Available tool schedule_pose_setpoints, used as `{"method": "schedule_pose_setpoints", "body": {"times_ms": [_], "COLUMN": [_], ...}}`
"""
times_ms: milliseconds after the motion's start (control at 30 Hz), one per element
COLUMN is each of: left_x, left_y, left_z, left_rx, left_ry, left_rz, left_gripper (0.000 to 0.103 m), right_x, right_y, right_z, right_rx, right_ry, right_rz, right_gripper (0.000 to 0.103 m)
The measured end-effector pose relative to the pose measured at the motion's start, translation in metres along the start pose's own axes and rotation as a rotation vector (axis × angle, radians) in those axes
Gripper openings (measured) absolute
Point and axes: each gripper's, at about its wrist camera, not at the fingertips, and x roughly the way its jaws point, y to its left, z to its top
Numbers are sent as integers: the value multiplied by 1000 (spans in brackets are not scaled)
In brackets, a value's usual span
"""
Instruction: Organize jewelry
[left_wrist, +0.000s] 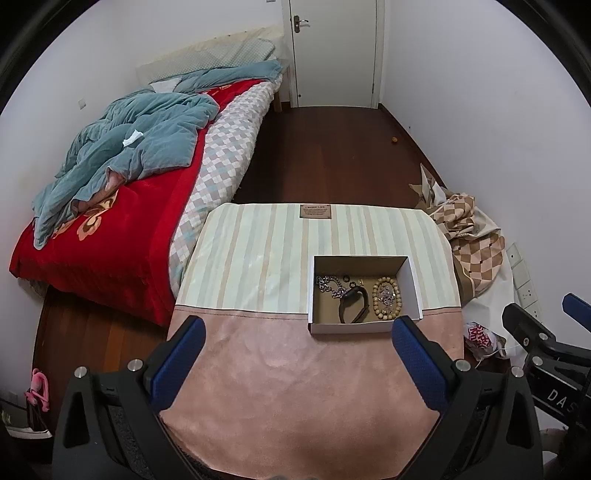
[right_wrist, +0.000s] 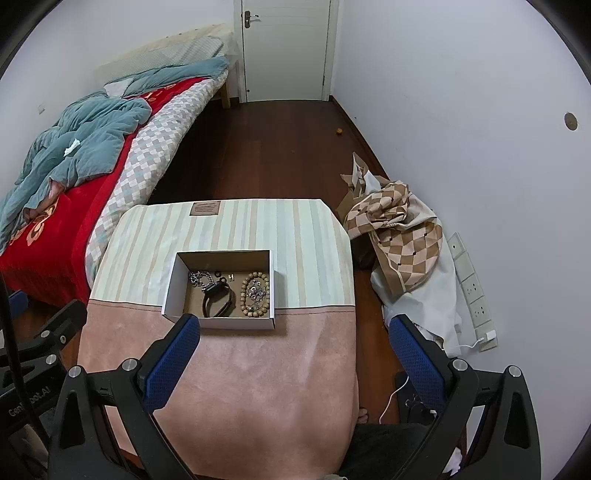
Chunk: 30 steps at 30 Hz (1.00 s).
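Both tools hang wide and empty over the near desk (left_wrist: 288, 387): left tool (left_wrist: 299, 362), right tool (right_wrist: 295, 354). The jewelry sits in the cardboard box (right_wrist: 218, 321): chain, watch (right_wrist: 218, 297), bead bracelet (right_wrist: 255, 293). Probably best: descend vertically and pinch 1 piece clear of its neighbours.

1. We see a white cardboard box (left_wrist: 364, 326) with a matt brown inside.
2. In it lie a shiny metal chain (left_wrist: 330, 285), a matt black strap (left_wrist: 354, 305) and a ring of pale wooden-looking beads (left_wrist: 386, 302).
3. The table cover (right_wrist: 236, 369) is soft, suede-like pink cloth; its far edge is smooth striped fabric.
4. The gripper pads (left_wrist: 177, 365) show blue textured mesh on black plastic.
5. The floor (right_wrist: 266, 155) is glossy dark wood.
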Motion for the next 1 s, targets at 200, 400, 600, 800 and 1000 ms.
{"method": "schedule_pose_setpoints", "body": {"times_ms": [200,400,600,800,1000], "left_x": [0,-1,-4,-8,-10], "left_y": [0,-1,-1,-2,-4], "left_z": [0,-1,-3,-4,-3], "left_rx": [4,5,9,12,12], "left_ry": [-1,-2,-9,-16,-14], "left_rz": [0,2,-2,-3,-6], "left_gripper": [103,103,103,103,103], "right_x": [-1,-1,-3,-7,-9], "right_y": [0,0,0,0,-2], "right_z": [-1,-1,-1,-3,-3], "right_rx": [1,1,4,11,15], "right_ry": [0,0,-2,-7,-6], "right_rz": [2,1,1,5,9], "right_gripper": [103,103,103,103,103]}}
